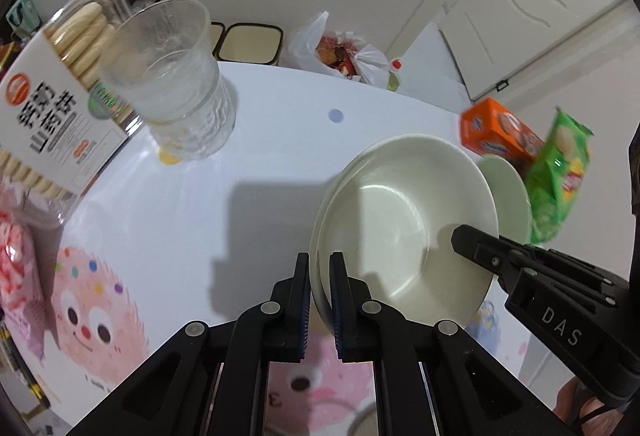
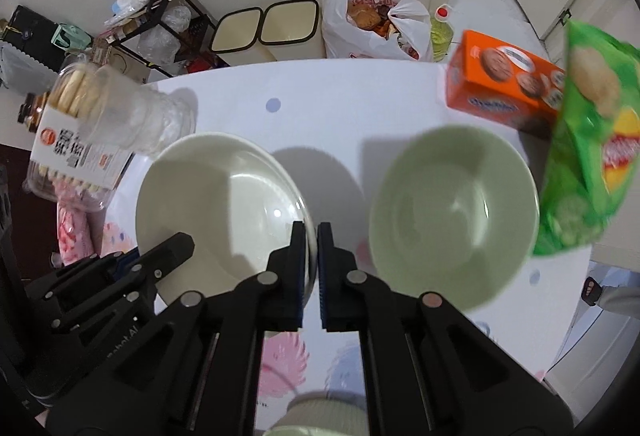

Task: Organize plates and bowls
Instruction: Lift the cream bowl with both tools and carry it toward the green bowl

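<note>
Two cream plates are stacked one in the other and held above the table; they also show in the right wrist view. My left gripper is shut on their near-left rim. My right gripper is shut on the opposite rim of the same plates; its fingers reach in from the right in the left wrist view. A pale green bowl stands on the table to the right of the plates, and its edge shows behind them.
A clear glass and a biscuit tub stand at the left. An orange cookie box and a green chip bag stand at the right. The table has a white cartoon-printed cover. Bins and bags stand behind it.
</note>
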Available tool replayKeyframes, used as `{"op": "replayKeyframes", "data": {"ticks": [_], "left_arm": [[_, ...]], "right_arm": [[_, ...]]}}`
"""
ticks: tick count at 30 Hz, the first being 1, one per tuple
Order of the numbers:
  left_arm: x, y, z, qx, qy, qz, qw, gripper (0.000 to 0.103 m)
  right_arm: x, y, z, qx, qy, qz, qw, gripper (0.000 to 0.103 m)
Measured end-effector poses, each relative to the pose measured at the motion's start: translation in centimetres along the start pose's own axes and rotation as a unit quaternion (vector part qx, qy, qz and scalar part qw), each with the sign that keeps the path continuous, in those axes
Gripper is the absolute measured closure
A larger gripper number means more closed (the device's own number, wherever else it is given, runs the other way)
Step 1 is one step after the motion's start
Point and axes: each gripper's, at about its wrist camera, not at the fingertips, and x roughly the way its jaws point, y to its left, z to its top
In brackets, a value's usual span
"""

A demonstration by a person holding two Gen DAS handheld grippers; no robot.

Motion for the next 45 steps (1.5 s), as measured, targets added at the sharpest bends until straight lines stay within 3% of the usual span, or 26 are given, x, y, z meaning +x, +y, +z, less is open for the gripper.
{"op": "replayKeyframes", "data": {"ticks": [11,22,34,45], "left_arm": [[-4.0,-2.5,-7.1,0.042,-0.02,0.006,0.9989,0.095],[-6.0,-5.1,-13.1,0.069,-0.026,0.002,0.9973,0.095],[-4.5,-6.7,-17.9,0.09,0.003,0.003,0.9959,0.095],[-2.0,-6.6,-20.1,0.097,0.024,0.017,0.9949,0.095]], "right_arm": [[-4.6,-0.5,-8.8,0.013,-0.032,-0.001,0.999,0.096],[-7.6,-1.6,-14.8,0.015,-0.047,-0.001,0.999,0.096],[-7.2,-3.6,-20.1,0.028,-0.028,0.002,0.999,0.095],[-5.1,-4.6,-22.8,0.031,-0.001,0.001,1.0,0.094]]}}
